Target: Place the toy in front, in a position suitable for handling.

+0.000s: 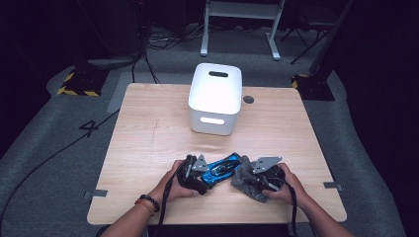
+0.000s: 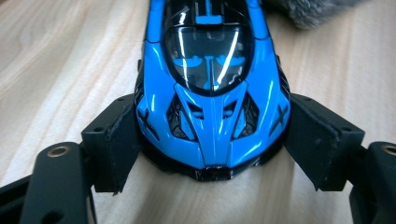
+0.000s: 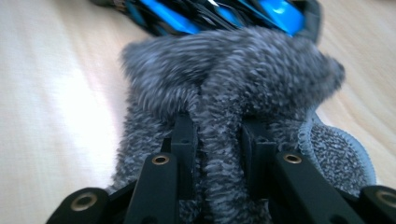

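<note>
While left gripper (image 2: 212, 140) clasps blue toy car (image 2: 210, 79), grey cloth (image 3: 224, 88) in right gripper (image 3: 217, 140).

High view looks down and forward over the whole table (image 1: 148, 128). Both gripper views sit very close, sharing the blue toy car (image 2: 212, 88) and grey cloth (image 3: 233, 88)

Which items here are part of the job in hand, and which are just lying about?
In use:
- blue toy car, gripped by left gripper
- grey cloth, pinched by right gripper

Lying about:
- white bin
- floor cables
</note>
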The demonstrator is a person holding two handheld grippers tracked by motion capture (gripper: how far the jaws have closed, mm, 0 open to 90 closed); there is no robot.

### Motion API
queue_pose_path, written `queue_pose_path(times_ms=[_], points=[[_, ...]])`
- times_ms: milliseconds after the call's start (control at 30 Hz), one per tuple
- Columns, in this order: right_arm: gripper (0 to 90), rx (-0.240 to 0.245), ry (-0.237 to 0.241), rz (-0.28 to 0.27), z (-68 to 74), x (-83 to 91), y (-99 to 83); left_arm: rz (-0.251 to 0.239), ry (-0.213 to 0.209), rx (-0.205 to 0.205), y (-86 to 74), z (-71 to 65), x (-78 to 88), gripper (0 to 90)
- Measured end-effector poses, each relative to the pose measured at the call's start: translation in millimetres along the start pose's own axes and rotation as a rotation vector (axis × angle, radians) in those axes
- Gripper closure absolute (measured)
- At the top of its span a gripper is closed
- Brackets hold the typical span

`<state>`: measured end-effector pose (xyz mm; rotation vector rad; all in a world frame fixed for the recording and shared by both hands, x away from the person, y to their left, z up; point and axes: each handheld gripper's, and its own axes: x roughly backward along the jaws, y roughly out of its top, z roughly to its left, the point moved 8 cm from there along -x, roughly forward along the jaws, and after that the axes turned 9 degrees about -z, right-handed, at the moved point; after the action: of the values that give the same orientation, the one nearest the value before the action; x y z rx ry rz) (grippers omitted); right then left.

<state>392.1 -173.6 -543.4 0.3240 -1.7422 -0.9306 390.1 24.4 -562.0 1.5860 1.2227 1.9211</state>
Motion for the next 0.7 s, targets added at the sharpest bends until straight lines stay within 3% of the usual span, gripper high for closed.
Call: queue_pose_path(times_ms=[167,433,700], points=[[71.8,-0.034,-0.018,-0.015,-4.3,-3.7,0.3,-0.001,0.009,0.012,0.7,-3.0,-1.3,22.7],[72.2,-0.030,0.114,-0.058,23.6,-7.3,15.8,-0.005,0.022,0.023,2.8,-3.5,-3.8,23.6],[72.2,-0.010,0.171,-0.073,44.6,-18.3,29.2,-0.007,0.034,0.026,4.4,-3.1,-5.9,24.0]])
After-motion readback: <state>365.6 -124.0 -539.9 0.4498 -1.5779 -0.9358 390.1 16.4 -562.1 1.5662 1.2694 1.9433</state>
